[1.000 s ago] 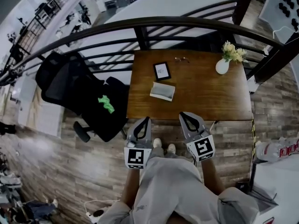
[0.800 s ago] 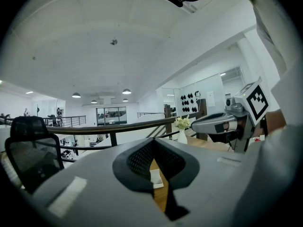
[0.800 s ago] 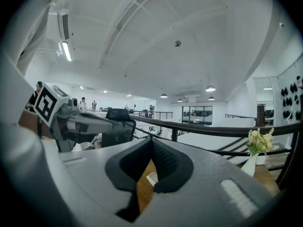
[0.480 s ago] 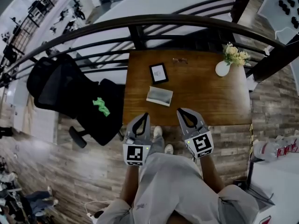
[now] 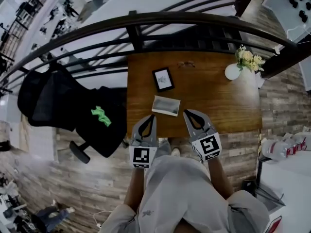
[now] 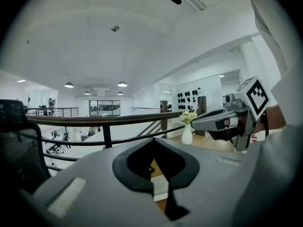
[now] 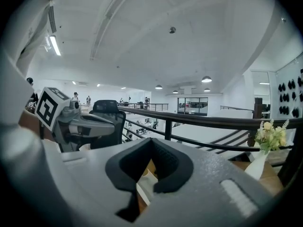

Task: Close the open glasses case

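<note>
The open glasses case is pale grey and lies near the front edge of the wooden table. In the head view my left gripper is shut and empty, its tip just left of the case at the table's edge. My right gripper is also shut and empty, its tip just right of the case. Both are held low in front of the person. In the right gripper view a pale piece of the case shows through the gap behind the shut jaws of the right gripper. In the left gripper view the left gripper points over the railing.
A black-framed tablet lies behind the case, with a pair of glasses further back. A white vase of flowers stands at the back right. A dark railing runs behind the table. A black office chair stands to the left.
The person has stepped toward the table. Both gripper tips, earlier short of the front edge, now reach it on either side of the case. Both stay shut.
</note>
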`<state>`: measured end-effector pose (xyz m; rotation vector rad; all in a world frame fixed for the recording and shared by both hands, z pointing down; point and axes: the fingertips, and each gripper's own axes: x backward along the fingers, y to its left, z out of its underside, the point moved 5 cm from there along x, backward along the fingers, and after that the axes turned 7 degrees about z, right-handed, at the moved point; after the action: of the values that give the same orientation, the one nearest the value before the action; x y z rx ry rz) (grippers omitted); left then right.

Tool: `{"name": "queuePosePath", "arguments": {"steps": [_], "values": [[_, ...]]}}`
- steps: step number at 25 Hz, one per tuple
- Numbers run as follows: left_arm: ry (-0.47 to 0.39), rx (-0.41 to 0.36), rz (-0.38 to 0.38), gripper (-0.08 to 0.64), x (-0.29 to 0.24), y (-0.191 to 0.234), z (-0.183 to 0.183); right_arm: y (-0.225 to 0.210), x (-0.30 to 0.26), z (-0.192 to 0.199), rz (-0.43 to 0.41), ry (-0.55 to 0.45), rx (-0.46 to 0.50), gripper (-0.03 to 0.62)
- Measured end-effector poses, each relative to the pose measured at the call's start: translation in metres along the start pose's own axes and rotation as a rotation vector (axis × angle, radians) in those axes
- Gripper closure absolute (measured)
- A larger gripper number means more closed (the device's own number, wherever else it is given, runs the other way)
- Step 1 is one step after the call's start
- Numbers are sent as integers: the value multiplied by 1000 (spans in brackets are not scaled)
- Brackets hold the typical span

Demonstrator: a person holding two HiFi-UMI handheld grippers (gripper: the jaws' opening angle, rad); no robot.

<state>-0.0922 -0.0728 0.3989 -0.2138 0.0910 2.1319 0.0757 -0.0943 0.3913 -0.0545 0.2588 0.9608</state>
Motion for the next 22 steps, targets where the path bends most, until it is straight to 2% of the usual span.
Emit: {"name": "queuePosePath", "arguments": {"steps": [12,22], "values": [[39,45,114,540,-61,61,29,-18,-75,28,61,116,-32,589],[130,106,178,540,-92,70,76,-28,-111,64,74,222,-55,589]]}}
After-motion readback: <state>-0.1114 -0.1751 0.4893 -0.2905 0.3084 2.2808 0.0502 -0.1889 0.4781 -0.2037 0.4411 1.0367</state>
